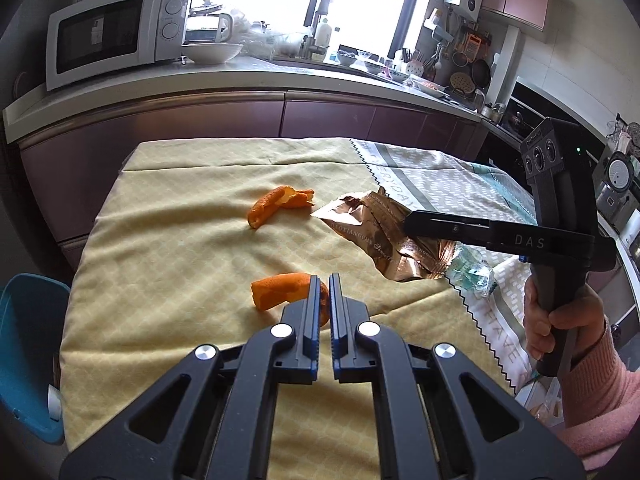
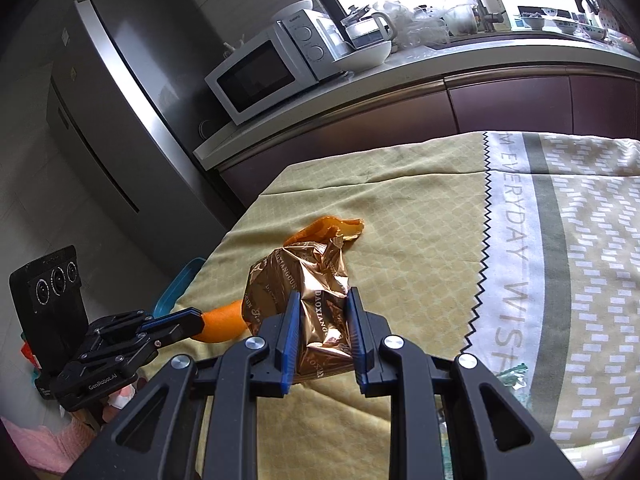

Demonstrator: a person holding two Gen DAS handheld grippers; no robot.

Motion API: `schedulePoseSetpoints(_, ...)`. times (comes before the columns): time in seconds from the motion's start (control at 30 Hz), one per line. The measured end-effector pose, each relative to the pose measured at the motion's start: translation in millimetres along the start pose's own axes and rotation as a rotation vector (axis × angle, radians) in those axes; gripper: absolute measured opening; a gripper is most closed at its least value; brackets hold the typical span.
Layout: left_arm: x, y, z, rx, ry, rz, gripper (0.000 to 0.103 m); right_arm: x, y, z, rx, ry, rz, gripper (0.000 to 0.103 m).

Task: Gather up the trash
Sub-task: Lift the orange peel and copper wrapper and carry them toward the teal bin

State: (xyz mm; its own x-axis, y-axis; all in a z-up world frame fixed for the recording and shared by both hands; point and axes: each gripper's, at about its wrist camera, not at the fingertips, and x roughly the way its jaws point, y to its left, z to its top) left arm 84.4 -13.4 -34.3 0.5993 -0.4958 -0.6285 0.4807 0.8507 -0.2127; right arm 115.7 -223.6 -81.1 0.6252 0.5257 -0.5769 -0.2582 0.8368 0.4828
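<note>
My left gripper (image 1: pixel 324 282) is shut on one end of an orange peel (image 1: pixel 280 290), which sticks out to the left above the yellow tablecloth (image 1: pixel 168 280). The same peel (image 2: pixel 222 324) shows in the right wrist view in the left gripper (image 2: pixel 196 314). My right gripper (image 2: pixel 323 300) is shut on a crumpled copper foil snack bag (image 2: pixel 308 276), also seen from the left wrist as the foil bag (image 1: pixel 372 232) held by the right gripper (image 1: pixel 412 226). A second orange peel (image 1: pixel 276 204) lies farther back on the cloth, partly hidden behind the bag as an orange peel (image 2: pixel 328 228).
A blue bin (image 1: pixel 28 344) stands at the table's left side. A crumpled clear-green wrapper (image 1: pixel 470 274) lies beside the foil bag on the patterned cloth (image 2: pixel 560 260). Behind the table run a counter with a microwave (image 1: pixel 116 32) and bowl, and a fridge (image 2: pixel 120 92).
</note>
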Motion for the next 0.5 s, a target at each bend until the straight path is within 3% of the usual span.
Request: schedulePoseSetpoints(0.5,-56,46,-10,-0.084,-0.073,0.066,0.005,30,45,1,-0.05,0.048,0.083,0.022)
